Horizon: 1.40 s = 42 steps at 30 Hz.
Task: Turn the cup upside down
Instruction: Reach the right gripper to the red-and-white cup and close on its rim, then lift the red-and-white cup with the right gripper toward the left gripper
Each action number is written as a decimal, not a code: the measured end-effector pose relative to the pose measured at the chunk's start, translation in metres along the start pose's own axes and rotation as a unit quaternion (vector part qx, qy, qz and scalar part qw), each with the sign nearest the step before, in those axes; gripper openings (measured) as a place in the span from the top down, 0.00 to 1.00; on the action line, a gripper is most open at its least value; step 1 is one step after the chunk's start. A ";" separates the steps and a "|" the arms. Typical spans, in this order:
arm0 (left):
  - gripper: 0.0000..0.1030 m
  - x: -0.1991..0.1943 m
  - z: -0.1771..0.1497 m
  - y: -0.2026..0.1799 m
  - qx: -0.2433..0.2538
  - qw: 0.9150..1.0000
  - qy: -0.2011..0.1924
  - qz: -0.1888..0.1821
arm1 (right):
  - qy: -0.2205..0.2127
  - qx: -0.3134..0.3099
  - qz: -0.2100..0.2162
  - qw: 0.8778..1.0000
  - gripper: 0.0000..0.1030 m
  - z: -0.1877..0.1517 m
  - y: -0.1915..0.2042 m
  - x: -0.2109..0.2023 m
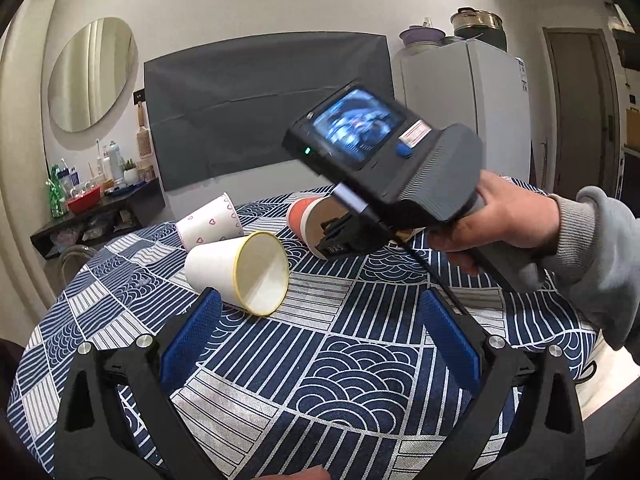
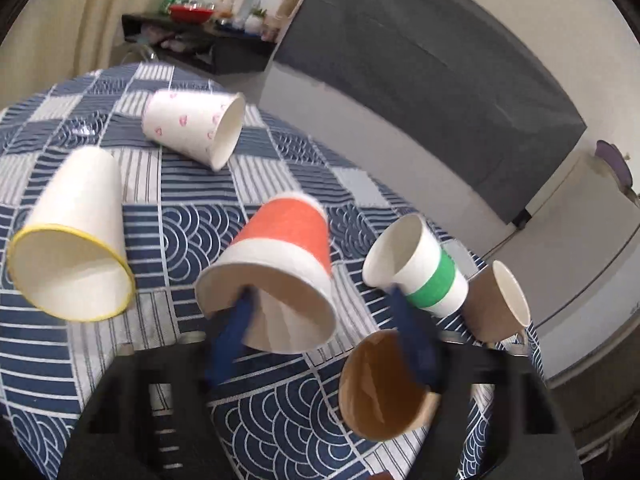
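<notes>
Several paper cups lie on their sides on the round table. In the right wrist view my right gripper (image 2: 320,304) is open. Its left finger (image 2: 232,336) reaches into the mouth of the orange-and-white cup (image 2: 280,248); its right finger (image 2: 412,332) is outside, beside the green-banded cup (image 2: 424,272). The orange cup (image 1: 304,212) shows partly behind the right gripper in the left wrist view. My left gripper (image 1: 320,320) is open and empty above the cloth, its left pad (image 1: 188,336) near the yellow-rimmed white cup (image 1: 240,268).
A heart-print cup (image 2: 192,124), a yellow-rimmed cup (image 2: 76,236), a brown cup (image 2: 384,388) and a tan cup (image 2: 496,304) lie on the blue patterned tablecloth (image 1: 360,380). A shelf of bottles (image 1: 88,196) and a fridge (image 1: 472,104) stand behind the table.
</notes>
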<state>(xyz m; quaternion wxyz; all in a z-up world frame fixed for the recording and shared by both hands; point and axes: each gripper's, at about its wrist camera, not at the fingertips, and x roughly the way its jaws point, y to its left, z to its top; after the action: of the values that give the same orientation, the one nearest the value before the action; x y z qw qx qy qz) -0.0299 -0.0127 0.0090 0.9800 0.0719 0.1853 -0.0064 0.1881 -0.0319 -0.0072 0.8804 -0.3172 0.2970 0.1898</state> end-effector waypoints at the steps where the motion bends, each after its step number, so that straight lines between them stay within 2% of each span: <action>1: 0.06 0.000 0.000 -0.001 0.004 1.000 0.000 0.002 | 0.003 0.002 0.002 1.000 0.61 -0.001 0.001 0.003; 3: 0.06 0.001 0.000 -0.002 0.006 1.000 0.002 0.002 | 0.008 0.002 -0.001 1.000 0.82 -0.003 0.002 0.008; 4: 0.06 0.001 0.000 -0.001 0.005 1.000 0.003 0.002 | 0.010 0.002 0.002 1.000 0.87 -0.003 0.002 0.009; 9: 0.06 0.002 0.001 0.001 0.001 1.000 0.006 -0.003 | -0.002 0.020 0.001 1.000 0.95 -0.003 -0.003 0.002; 15: 0.06 0.006 0.002 0.007 -0.013 1.000 0.019 -0.011 | -0.009 0.020 0.002 1.000 0.96 -0.007 -0.002 -0.007; 18: 0.06 0.007 0.001 0.012 -0.027 0.999 0.025 -0.029 | -0.012 0.014 0.002 1.000 0.97 -0.013 0.000 -0.015; 22: 0.06 0.010 0.001 0.015 -0.039 0.999 0.031 -0.019 | -0.016 0.009 0.005 1.000 0.97 -0.024 0.004 -0.029; 32: 0.06 0.009 0.000 0.018 -0.046 0.998 0.028 -0.022 | -0.037 -0.006 0.010 0.999 0.97 -0.072 0.016 -0.079; 36: 0.06 0.010 0.000 0.020 -0.051 0.998 0.034 -0.033 | -0.036 -0.001 0.029 0.999 0.97 -0.088 0.019 -0.098; 42: 0.06 0.012 0.000 0.027 -0.070 0.996 0.038 -0.035 | -0.049 -0.004 0.015 0.999 0.96 -0.115 0.024 -0.119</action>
<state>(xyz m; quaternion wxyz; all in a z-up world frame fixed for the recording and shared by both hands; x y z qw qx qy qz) -0.0174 0.0143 0.0084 0.9741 -0.0028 0.2249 -0.0248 0.0399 -0.1093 -0.0127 0.8897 -0.3069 0.2575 0.2191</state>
